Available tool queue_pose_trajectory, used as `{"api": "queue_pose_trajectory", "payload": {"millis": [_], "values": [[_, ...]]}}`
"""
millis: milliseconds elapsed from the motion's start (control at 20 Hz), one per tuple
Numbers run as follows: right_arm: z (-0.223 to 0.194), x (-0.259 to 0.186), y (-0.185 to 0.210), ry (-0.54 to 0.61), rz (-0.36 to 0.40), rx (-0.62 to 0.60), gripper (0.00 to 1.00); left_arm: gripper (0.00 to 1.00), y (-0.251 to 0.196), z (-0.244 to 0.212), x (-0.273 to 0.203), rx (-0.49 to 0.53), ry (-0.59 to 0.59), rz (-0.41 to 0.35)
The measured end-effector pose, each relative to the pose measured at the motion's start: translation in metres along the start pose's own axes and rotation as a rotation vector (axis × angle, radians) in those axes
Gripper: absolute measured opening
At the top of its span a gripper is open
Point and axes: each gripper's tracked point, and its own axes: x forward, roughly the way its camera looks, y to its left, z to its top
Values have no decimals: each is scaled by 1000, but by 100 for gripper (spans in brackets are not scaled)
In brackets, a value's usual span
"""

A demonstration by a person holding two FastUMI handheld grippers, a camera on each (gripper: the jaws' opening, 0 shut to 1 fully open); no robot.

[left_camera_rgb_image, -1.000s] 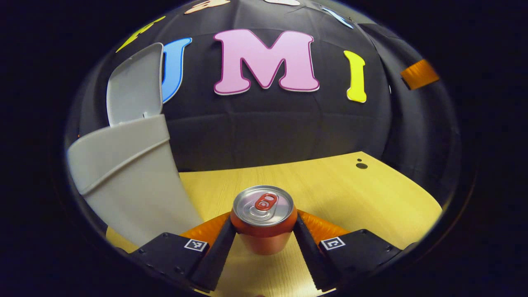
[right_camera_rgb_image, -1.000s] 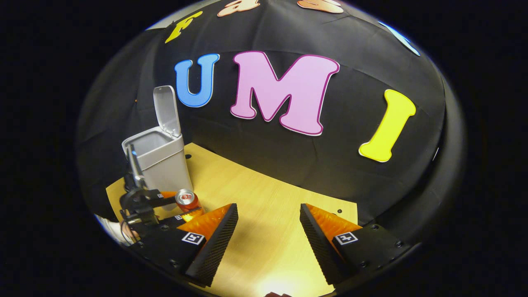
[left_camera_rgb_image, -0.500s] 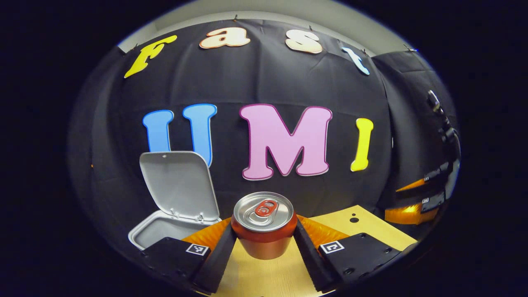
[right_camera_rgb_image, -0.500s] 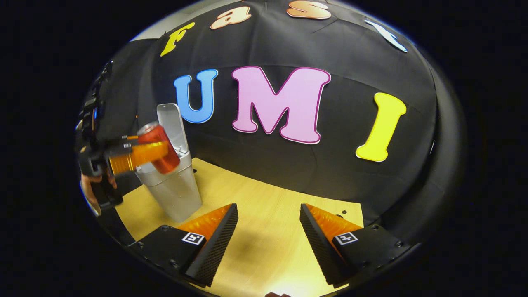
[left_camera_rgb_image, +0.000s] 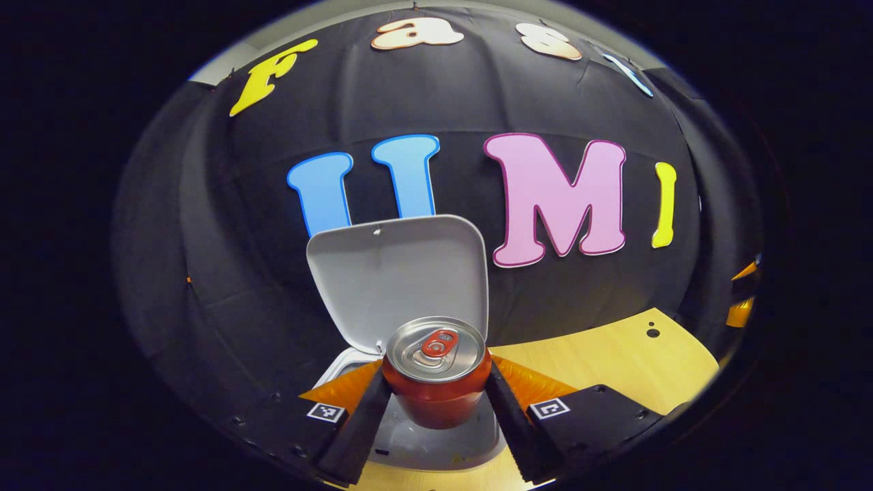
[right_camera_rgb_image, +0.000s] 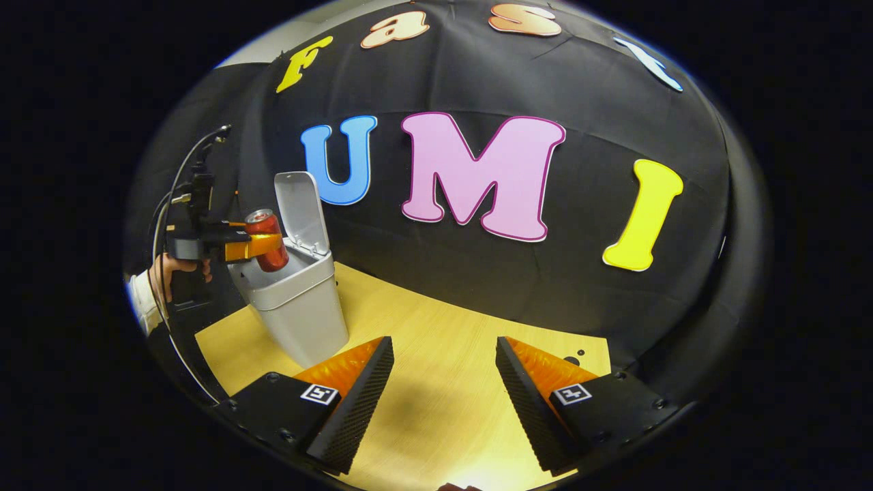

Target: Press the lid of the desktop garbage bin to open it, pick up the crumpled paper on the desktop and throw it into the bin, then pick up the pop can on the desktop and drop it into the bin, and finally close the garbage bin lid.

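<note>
Pinching the can [left_camera_rgb_image: 436,372] from both sides, the left gripper [left_camera_rgb_image: 436,409] holds it upright in the air, both fingers [left_camera_rgb_image: 361,426] pressed against its red wall just under the silver top with the red tab. Straight below the can lies the open mouth of the bin [left_camera_rgb_image: 436,443], and right behind it the lid [left_camera_rgb_image: 399,273] stands raised, its pale inner face toward the camera. In the right gripper view the same grasp shows from the side (farther off, at the left edge): the left gripper [right_camera_rgb_image: 262,247], held by a hand [right_camera_rgb_image: 167,273] with a light sleeve, keeps the can [right_camera_rgb_image: 267,239] over the bin [right_camera_rgb_image: 300,307], in front of the upright lid [right_camera_rgb_image: 303,204]. The right gripper [right_camera_rgb_image: 443,402] hangs low over the bare wooden table [right_camera_rgb_image: 436,354], well apart from the bin, its fingers [right_camera_rgb_image: 358,402] spread wide with nothing between them.
</note>
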Motion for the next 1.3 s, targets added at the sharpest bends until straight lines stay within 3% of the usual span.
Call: {"api": "queue_pose_trajectory", "payload": {"millis": [550,850,1050,1300], "values": [[-2,32,20,41,49,6,97,86,9,-53,30,2,165,-18],[-10,42,23,65,66,-13,98,94,18,-44,29,-14,134,26],[-9,40,20,60,64,-6,98,94,19,-15,24,-13,68,37],[-11,36,10,59,43,4,98,93,32,88,-1,-137,-182,28]]}}
